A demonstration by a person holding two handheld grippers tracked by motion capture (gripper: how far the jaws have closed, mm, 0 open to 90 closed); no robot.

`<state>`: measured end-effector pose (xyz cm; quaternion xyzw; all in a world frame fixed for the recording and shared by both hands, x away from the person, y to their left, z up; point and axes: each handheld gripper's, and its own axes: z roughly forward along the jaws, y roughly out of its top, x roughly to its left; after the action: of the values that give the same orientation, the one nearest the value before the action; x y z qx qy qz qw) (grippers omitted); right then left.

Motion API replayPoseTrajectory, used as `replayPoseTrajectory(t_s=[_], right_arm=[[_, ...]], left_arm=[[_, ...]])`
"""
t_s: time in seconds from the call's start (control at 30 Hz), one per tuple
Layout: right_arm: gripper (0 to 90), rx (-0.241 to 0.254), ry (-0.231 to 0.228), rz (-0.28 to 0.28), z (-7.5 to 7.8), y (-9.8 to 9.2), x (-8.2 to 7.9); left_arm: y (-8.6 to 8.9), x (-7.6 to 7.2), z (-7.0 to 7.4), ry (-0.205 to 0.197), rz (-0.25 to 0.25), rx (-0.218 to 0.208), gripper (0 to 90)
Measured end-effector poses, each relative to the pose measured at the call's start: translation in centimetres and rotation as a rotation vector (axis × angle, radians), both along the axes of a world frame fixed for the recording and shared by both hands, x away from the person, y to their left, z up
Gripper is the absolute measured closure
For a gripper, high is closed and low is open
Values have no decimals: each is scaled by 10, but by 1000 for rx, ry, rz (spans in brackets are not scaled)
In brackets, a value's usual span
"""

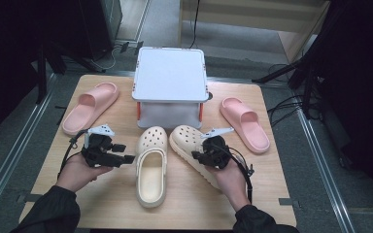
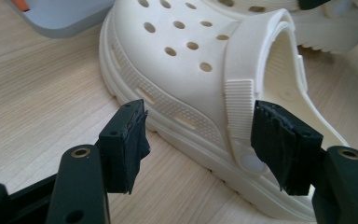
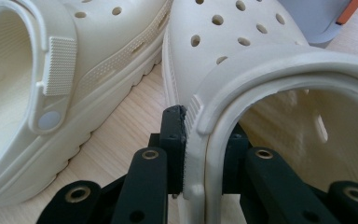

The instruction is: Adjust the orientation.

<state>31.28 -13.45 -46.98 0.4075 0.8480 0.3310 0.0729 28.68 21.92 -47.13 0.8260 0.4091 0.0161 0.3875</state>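
a wooden counter (image 1: 111, 194) carries a white box-like stand (image 1: 171, 74) at its far middle, which serves as the landmark here. just in front of the stand lie two cream clogs. the left clog (image 1: 151, 165) points its toe at the stand, its long axis running straight back toward the person. the right clog (image 1: 194, 148) has its toe near the stand too, but its length slants away to the right. the right tool (image 3: 196, 154) is clamped on the right clog's side wall by the strap. the left tool (image 2: 198, 140) is spread wide beside the left clog, its jaws either side of the strap pivot, gripping nothing. judged step: taking hold of the pair. next, the left tool likely needs to close on that clog's side wall. two pink slides (image 1: 90, 106) (image 1: 245, 124) flank the stand.
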Motion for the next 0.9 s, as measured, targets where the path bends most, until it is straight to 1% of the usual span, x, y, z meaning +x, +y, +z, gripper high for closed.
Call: replayPoseTrajectory(t_s=[0.07, 0.13, 0.33, 0.53, 0.67, 0.7, 0.77, 0.9], right_arm=[[768, -5, 5, -1, -2, 3, 2], [768, -12, -3, -13, -3, 5, 3], [766, -25, -2, -10, -4, 14, 5], [752, -25, 0, 8, -6, 23, 4], [722, -28, 1, 33, -8, 28, 3], [716, -27, -8, 39, -9, 29, 2], [691, -20, -9, 44, -8, 28, 3], [665, 35, -7, 55, -2, 18, 3]], left_arm=[[-1, -2, 0, -5, -6, 6, 354], [-1, -3, -1, -3, -9, 10, 354], [0, -7, -4, 5, -3, 19, 353], [2, -10, -5, 11, 9, 20, 353], [2, -9, -7, 17, 9, 23, 353], [2, -9, -7, 17, 10, 22, 353], [2, -9, -7, 18, 11, 22, 353], [4, -8, -7, 14, 19, 21, 353]])
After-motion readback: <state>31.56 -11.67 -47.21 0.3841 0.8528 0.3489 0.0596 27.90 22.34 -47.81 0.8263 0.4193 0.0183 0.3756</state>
